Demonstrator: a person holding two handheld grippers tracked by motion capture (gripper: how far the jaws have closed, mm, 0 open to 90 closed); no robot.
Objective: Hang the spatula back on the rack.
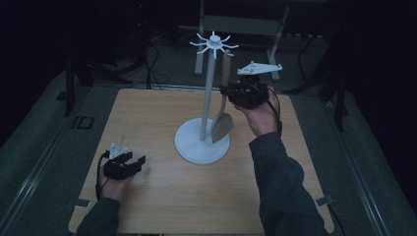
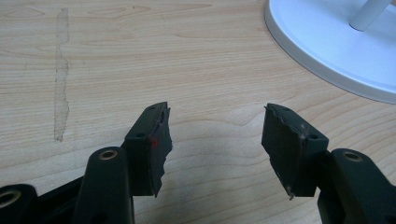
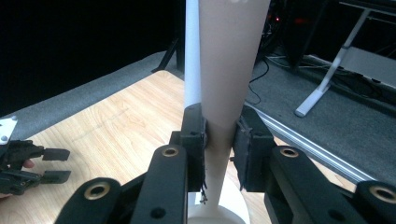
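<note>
At seven o'clock on the table (image 1: pixel 162 196) your left gripper (image 1: pixel 129 163) rests, jaws apart and empty. At centre stands the white rack (image 1: pixel 206 98). At one o'clock your right gripper (image 1: pixel 230 91), wrist raised, clamps the wooden spatula (image 1: pixel 223 115) mid-handle; it looks light, stiff and smooth, so hold near the neck.

We can read the letters "ID" on the dark floor (image 1: pixel 81 122) just left of the surface (image 1: pixel 147 118).

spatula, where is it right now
In the high view the spatula hangs upright in the shut right gripper, right of the white stand pole, its blade above the stand's base.
</note>
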